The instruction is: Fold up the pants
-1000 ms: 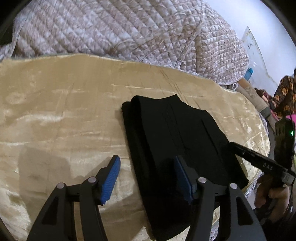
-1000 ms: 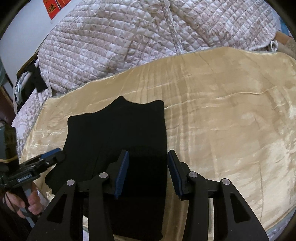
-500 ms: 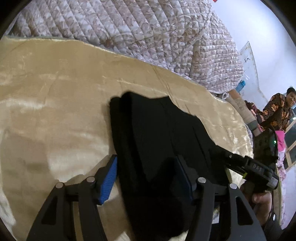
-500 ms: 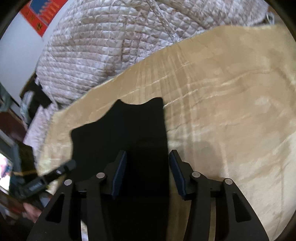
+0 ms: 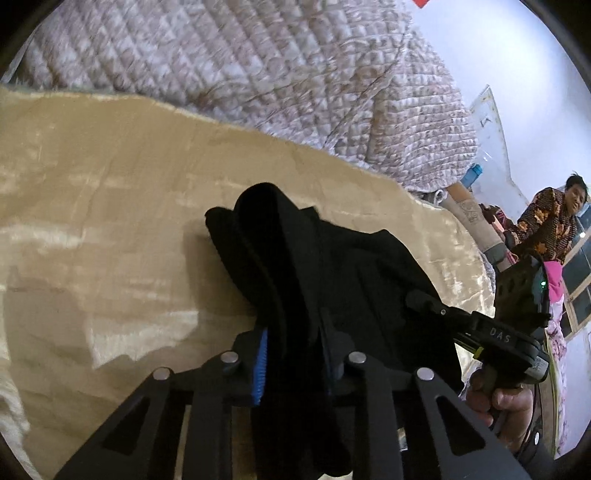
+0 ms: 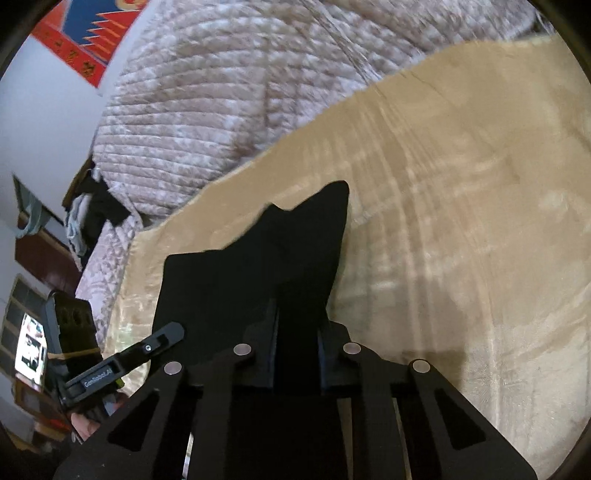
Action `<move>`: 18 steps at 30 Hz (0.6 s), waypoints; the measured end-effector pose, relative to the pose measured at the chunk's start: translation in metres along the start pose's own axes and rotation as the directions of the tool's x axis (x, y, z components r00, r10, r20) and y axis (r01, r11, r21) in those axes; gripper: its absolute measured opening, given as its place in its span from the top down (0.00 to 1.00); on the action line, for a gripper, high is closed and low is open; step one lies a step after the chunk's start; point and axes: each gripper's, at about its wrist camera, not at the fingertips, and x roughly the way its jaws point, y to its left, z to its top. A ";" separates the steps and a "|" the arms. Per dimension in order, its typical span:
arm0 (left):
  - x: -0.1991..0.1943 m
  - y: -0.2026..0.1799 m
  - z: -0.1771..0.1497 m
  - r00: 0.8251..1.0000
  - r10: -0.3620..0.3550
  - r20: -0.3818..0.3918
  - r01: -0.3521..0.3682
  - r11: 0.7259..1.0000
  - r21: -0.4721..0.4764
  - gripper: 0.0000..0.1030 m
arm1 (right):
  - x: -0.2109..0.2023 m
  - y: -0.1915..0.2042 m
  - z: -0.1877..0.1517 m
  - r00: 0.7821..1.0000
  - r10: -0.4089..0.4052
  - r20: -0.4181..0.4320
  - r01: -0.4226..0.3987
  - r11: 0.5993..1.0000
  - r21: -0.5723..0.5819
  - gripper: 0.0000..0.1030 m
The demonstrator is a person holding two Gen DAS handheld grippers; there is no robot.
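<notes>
Between the blue-ribbed pads of our left gripper [image 5: 295,354] sits a bunched edge of the folded black fabric pants [image 5: 332,266]; the jaws are closing and the cloth fills the gap between them. Our right gripper [image 6: 295,354] also has its jaws closing, with the near right edge of the same garment between its pads. From the left wrist view, the right gripper's black finger [image 5: 443,310] lies over the right side of the pants, and our right hand [image 5: 495,398] wraps the handle beneath it. From the right wrist view, the left gripper's finger [image 6: 162,338] reaches onto the left edge of the pants. The garment's near end is raised off the glossy beige velvet blanket [image 5: 110,221], while its far end rests on it. Beyond the blanket lies a pale quilted floral bedcover [image 6: 221,92]. A red and blue wall hanging [image 6: 92,33] shows at upper left. A seated person in a patterned top [image 5: 546,225] appears at the far right.
</notes>
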 end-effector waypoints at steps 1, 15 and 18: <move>-0.003 -0.003 0.005 1.000 -0.003 0.009 0.003 1.000 0.009 0.76 | -0.003 0.005 0.004 1.000 0.016 0.007 -0.016 1.000 -0.002 0.85; 0.021 0.059 0.095 0.987 0.155 0.036 -0.156 0.987 0.042 0.72 | 0.088 0.049 0.081 0.998 -0.001 -0.067 -0.007 0.993 -0.121 0.84; 0.036 0.085 0.087 0.973 0.230 -0.028 -0.231 0.973 -0.018 0.66 | 0.108 0.040 0.076 0.983 -0.149 -0.105 0.132 0.979 -0.155 0.78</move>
